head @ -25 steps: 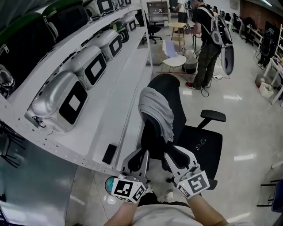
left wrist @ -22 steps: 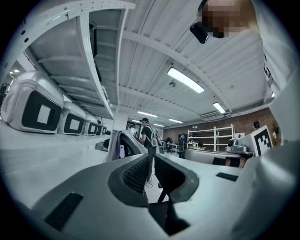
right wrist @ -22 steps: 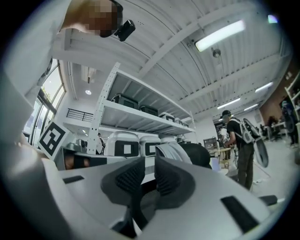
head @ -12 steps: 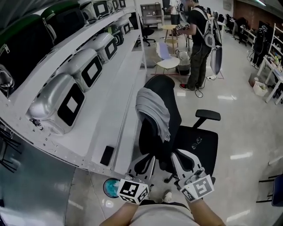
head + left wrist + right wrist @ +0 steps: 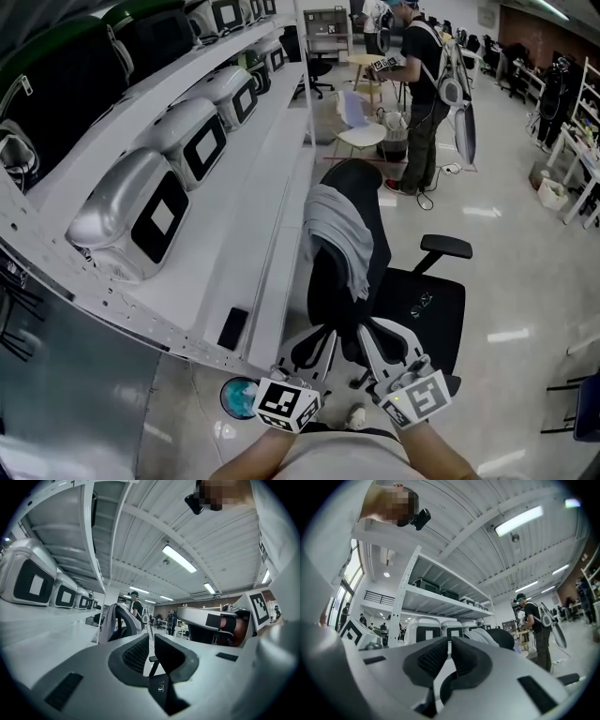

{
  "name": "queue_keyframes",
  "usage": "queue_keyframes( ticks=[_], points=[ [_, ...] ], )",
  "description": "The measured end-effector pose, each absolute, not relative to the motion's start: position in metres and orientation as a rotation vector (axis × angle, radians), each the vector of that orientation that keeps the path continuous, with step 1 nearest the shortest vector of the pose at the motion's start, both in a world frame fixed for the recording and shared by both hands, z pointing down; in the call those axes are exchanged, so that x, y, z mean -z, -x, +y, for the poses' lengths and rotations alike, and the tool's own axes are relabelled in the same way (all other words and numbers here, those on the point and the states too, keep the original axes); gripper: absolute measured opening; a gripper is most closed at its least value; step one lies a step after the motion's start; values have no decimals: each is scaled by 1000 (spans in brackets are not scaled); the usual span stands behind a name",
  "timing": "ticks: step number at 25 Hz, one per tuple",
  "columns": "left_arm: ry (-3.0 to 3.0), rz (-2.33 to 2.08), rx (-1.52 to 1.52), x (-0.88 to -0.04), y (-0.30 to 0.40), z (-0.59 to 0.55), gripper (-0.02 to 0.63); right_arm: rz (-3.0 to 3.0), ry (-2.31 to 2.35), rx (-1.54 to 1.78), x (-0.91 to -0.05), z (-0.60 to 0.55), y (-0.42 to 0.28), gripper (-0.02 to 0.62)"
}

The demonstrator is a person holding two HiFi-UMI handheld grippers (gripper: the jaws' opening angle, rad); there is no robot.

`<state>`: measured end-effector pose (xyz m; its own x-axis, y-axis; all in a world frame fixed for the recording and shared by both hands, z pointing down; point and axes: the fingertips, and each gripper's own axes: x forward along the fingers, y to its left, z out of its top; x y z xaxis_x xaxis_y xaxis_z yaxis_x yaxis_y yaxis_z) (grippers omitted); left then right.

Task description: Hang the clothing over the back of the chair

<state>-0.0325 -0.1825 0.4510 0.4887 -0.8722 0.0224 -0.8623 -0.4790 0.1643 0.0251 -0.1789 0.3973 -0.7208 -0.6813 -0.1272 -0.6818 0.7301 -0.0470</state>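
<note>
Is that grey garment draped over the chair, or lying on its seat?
Draped: the grey garment hangs across the black chair's backrest; the seat is bare.

A large lab or workshop hall is shown: long white metal shelving (image 5: 281, 178) is filled with rows of identical silver-and-black device shells (image 5: 131, 211), strip lights (image 5: 180, 558) are mounted on a ribbed ceiling, and workbenches (image 5: 577, 141) are lined along a polished floor (image 5: 525, 272) (a person (image 5: 427, 103) wearing backpack-mounted gear is seen beyond an office chair (image 5: 422, 309)).
</note>
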Motion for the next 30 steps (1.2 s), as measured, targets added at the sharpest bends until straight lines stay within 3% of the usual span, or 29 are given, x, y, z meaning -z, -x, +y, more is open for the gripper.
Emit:
queue_keyframes(
  ticks=[30],
  points=[
    [-2608, -1476, 138, -444, 38, -198, 38, 2802, 1184, -84, -397, -187, -21, 21]
  ],
)
